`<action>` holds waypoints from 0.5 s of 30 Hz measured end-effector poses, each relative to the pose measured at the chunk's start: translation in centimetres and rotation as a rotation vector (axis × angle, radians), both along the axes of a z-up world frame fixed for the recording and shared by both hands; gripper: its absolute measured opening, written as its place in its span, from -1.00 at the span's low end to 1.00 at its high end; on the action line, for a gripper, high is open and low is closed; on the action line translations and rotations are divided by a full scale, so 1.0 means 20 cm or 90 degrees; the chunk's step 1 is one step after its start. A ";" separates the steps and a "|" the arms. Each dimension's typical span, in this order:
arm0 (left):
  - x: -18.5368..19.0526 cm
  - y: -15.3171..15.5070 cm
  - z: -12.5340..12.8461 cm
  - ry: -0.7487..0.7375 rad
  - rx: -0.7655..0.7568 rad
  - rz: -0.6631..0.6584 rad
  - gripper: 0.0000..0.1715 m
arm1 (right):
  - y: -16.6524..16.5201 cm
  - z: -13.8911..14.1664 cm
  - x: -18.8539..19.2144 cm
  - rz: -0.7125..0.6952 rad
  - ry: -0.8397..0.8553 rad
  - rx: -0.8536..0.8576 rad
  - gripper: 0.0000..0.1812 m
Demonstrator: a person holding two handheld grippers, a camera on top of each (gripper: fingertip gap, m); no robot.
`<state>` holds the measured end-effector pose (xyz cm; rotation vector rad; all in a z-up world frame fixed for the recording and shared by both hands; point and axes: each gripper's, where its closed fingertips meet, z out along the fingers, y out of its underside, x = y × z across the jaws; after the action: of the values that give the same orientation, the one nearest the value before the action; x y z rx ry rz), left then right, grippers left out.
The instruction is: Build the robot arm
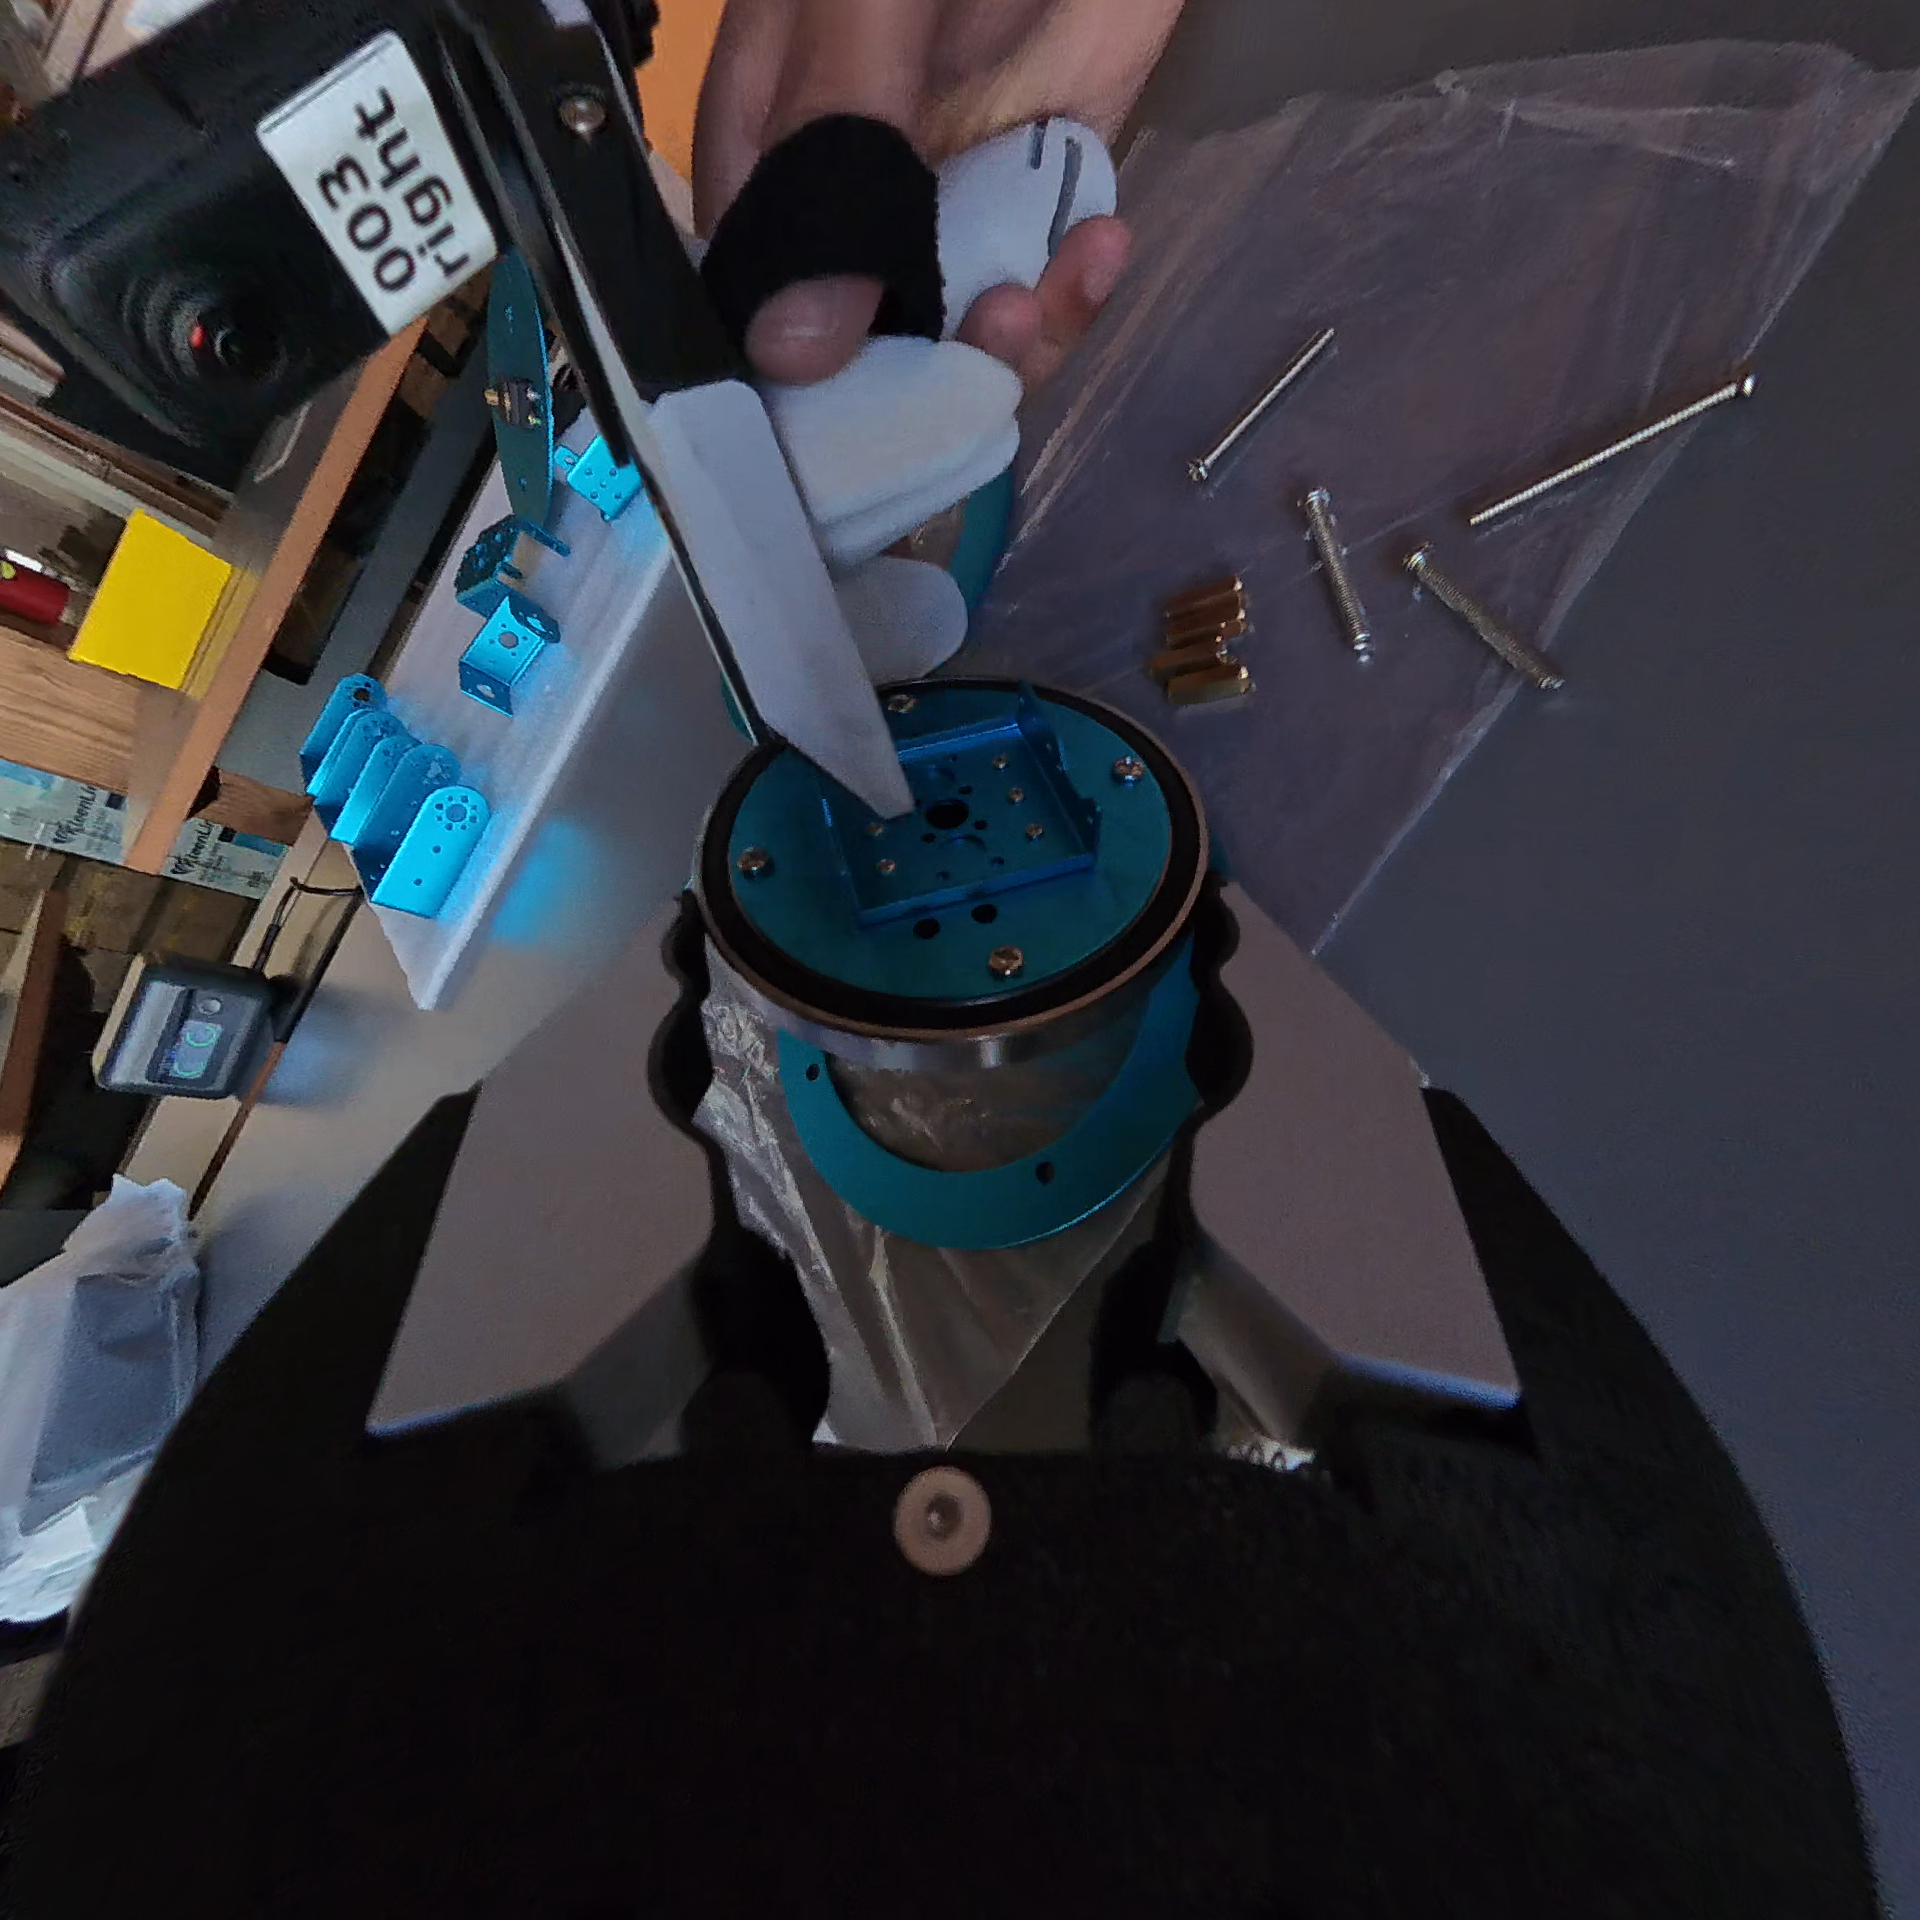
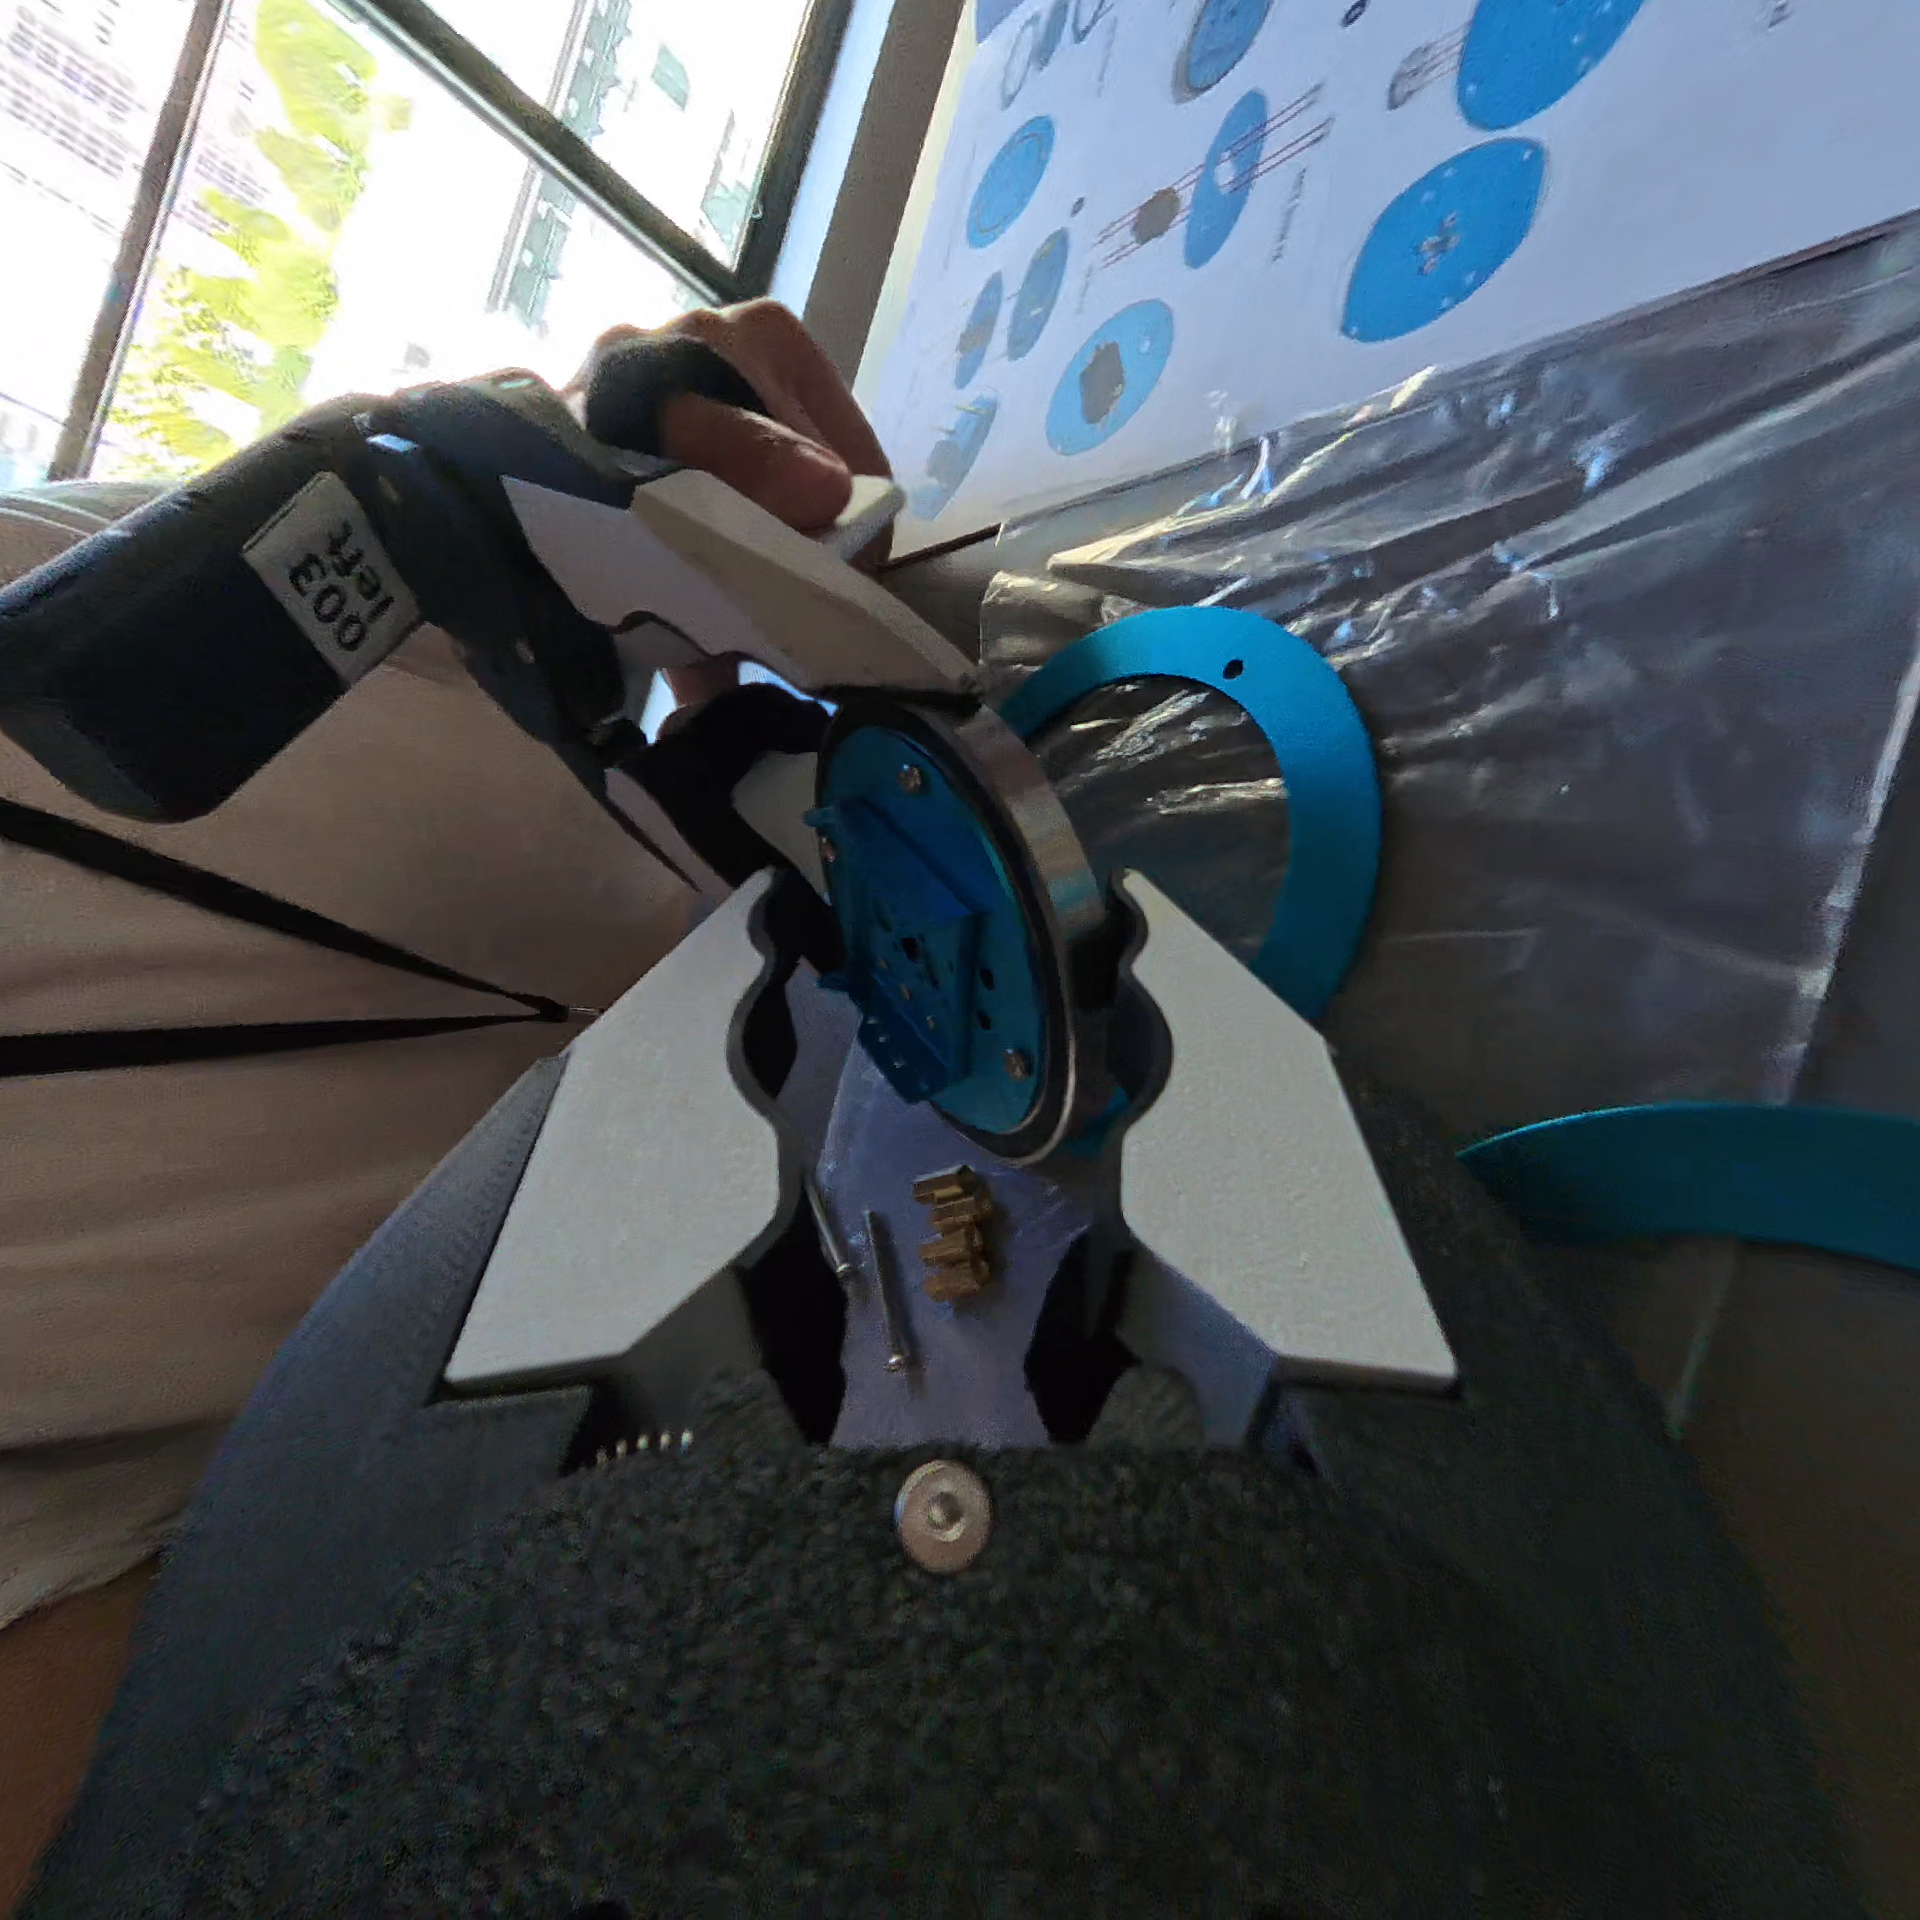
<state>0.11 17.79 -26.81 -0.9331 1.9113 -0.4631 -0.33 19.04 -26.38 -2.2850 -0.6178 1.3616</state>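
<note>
Both grippers at round bearing assembly (image 1: 951, 883): left jaws clamp rim; right jaws apparently narrowed, tip inside bracket.

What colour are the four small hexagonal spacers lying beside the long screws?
The spacers are brass gold, clearest in the left wrist view.

Between the left gripper's (image 1: 951, 935) fingers: a round teal bearing assembly (image 1: 951, 883) fills the gap rim to rim, with a teal ring plate (image 1: 977, 1195) and crinkled plastic bag (image 1: 914, 1320) packed behind it toward the palm. Ahead of the fingertips: the right gripper's (image 1: 883, 790) white fingertip sits on the blue square bracket (image 1: 977, 831), blocking approach from the upper left. Right of the fingers: brass standoffs (image 1: 1205, 644) and long screws (image 1: 1340, 577) scattered on plastic sheet; left: blue brackets (image 1: 405, 821) lined well apart.
</note>
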 end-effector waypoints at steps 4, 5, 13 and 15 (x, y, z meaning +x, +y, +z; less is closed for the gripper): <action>-0.02 -0.02 -0.01 -0.006 -0.010 -0.011 0.09 | -0.08 0.07 0.01 0.044 0.049 0.031 -0.66; -0.02 -0.03 -0.01 -0.007 -0.017 -0.010 0.08 | -0.12 0.10 0.01 0.059 0.072 0.040 -0.68; -0.04 -0.02 -0.03 -0.004 -0.047 0.021 -0.05 | -0.12 0.03 0.07 -0.085 0.026 -0.057 -0.82; -0.07 0.01 0.03 -0.044 -0.077 0.032 -0.10 | -0.10 0.04 0.11 -0.133 0.006 -0.069 -0.83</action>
<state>-1.31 17.95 -26.29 -1.0279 1.8100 -0.5783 1.81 16.95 -25.55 -2.3492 -0.2983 1.3329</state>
